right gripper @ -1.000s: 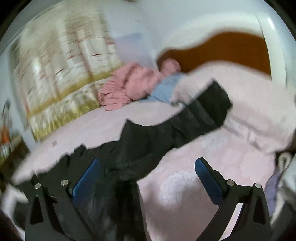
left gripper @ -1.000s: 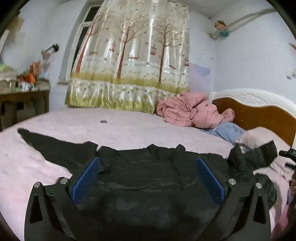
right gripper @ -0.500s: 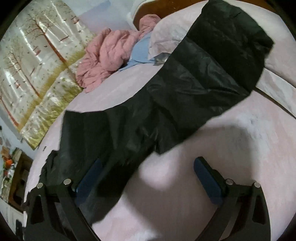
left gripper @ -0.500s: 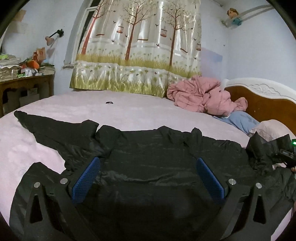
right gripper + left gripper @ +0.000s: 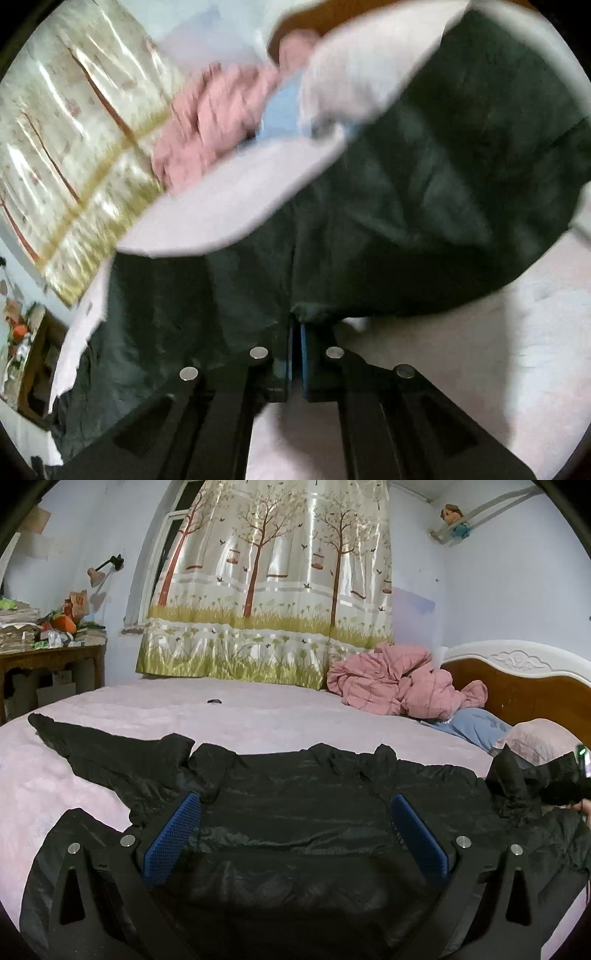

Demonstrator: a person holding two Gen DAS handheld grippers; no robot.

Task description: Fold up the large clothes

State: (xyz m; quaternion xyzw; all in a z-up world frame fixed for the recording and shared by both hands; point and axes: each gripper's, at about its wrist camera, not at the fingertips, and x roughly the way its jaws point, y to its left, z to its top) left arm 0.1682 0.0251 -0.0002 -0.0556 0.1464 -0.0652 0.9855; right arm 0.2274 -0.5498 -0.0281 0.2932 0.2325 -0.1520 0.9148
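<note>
Black jacket (image 5: 295, 812) lies spread across the near half of the bed (image 5: 258, 716), on the pale pink sheet. Fabric is thin, glossy, slightly crinkled, with shallow horizontal creases across the body. Collar edge runs along the far side, bunched into small peaks. One sleeve (image 5: 92, 746) stretches out flat to the left, tapering to a point near the bed's edge. The other sleeve end is rumpled and raised at the far right, near the pink pillow (image 5: 535, 738).

Left tool (image 5: 295, 834): released, blue-padded fingers (image 5: 173, 834) spread wide apart, both hovering low over the jacket's body with cloth visible between them. Cannot tell whether the pads touch the fabric.

Right tool (image 5: 295, 354): clenched, blue pads pressed together on a pinch of the jacket's (image 5: 406, 184) edge. From that pinch the dark cloth fans upward and outward, filling much of the right wrist view; this view is motion-blurred, so fabric detail is soft. Pink sheet shows below and to the right of the grasped fold.

Surroundings: crumpled pink quilt (image 5: 399, 686) heaped at the far side of the bed, against a blue pillow (image 5: 476, 727). Wooden headboard (image 5: 524, 694) with white trim at right. Tree-print curtain (image 5: 269, 590) behind the bed. Cluttered wooden tabletop (image 5: 51, 653) at left. A small dark object (image 5: 214, 701) sits on the sheet beyond the jacket; too small to identify.
</note>
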